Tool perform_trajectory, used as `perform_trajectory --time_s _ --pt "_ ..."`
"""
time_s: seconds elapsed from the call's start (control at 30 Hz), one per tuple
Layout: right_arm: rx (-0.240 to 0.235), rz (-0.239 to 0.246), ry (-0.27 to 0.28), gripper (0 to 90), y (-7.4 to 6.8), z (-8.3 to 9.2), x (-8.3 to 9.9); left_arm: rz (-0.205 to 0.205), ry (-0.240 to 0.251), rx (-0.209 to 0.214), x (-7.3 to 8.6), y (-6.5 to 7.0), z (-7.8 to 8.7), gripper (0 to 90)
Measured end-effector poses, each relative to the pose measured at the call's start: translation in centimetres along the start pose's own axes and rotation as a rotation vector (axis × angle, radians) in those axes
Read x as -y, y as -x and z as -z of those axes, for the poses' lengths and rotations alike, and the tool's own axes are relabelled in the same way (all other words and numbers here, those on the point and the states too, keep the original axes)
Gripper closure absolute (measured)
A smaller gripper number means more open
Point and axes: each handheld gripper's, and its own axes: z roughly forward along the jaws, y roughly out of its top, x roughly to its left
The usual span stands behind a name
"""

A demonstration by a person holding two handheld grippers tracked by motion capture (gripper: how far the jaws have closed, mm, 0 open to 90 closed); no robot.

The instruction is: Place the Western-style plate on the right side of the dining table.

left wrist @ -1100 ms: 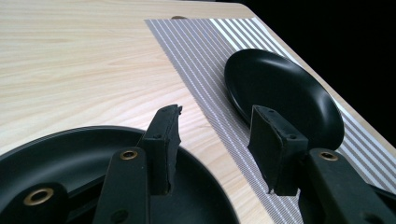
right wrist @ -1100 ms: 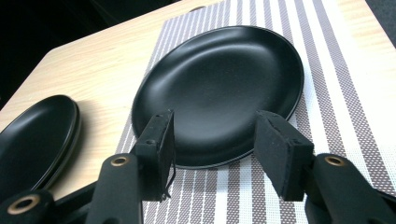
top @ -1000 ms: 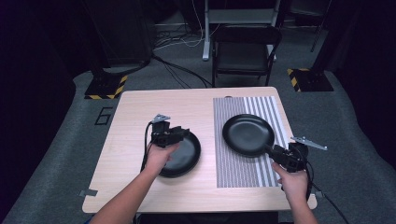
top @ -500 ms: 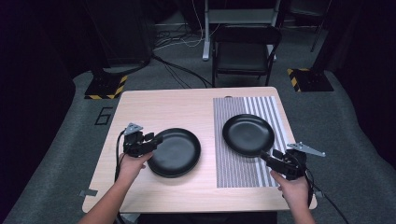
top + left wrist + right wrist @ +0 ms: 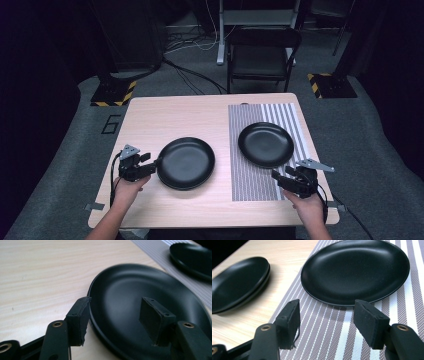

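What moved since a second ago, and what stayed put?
The left gripper slid off the top of the left plate out to its left rim, jaws opening astride the rim. The right gripper backed a little off the right plate, jaws opening, nothing between them. Both plates and the striped mat stayed put.

Two round, matte black plates lie flat: one point(image 5: 186, 163) on the bare wooden counter point(image 5: 165, 115), the other point(image 5: 265, 144) on the striped placemat point(image 5: 250, 175).
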Motion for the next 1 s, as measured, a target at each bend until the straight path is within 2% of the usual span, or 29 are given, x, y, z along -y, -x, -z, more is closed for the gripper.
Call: perform_trajectory --time_s 0.07,0.2,0.33,0.37,0.47,0.5,0.53,0.63,0.73,0.8,0.87,1.0 --pt "0.006 0.004 -0.010 36.7 0.2 -0.3 0.5 0.003 -0.013 -0.003 1.0 -0.7 0.1 39.7" --pt "0.008 -0.009 -0.014 36.0 0.6 -0.4 1.1 0.017 -0.016 -0.009 1.9 -1.4 0.3 39.9" --pt "0.015 -0.014 -0.025 35.5 1.2 -0.6 2.0 -0.003 -0.030 -0.024 2.4 -2.4 0.3 39.8" --pt "0.022 0.001 -0.034 34.5 1.4 -0.9 2.4 -0.018 -0.042 -0.036 2.7 -3.0 0.3 40.0" --pt "0.042 0.029 -0.045 34.7 1.5 -1.3 2.7 -0.010 -0.062 -0.032 3.0 -3.7 0.1 40.0" --pt "0.054 0.055 -0.063 34.9 1.5 -1.6 3.0 -0.008 -0.072 -0.041 3.1 -4.2 0.1 40.0" --pt "0.054 0.055 -0.063 34.9 1.5 -1.6 3.0 -0.008 -0.072 -0.041 3.1 -4.2 0.1 39.7" --pt "0.061 0.087 -0.089 33.6 1.2 -2.2 3.5 0.022 -0.084 -0.054 3.3 -5.4 0.0 38.5" --pt "0.065 0.113 -0.097 32.3 1.1 -2.4 3.6 0.036 -0.101 -0.055 3.3 -5.8 -0.1 36.7" --pt "0.076 0.136 -0.098 31.7 1.0 -2.6 3.6 0.069 -0.109 -0.049 3.5 -6.3 -0.1 35.3" --pt "0.089 0.146 -0.094 32.0 0.9 -2.7 3.6 0.067 -0.110 -0.054 3.5 -6.3 -0.1 34.9" --pt "0.113 0.172 -0.083 31.9 1.2 -2.8 3.6 0.036 -0.110 -0.062 3.6 -6.2 -0.2 34.8"
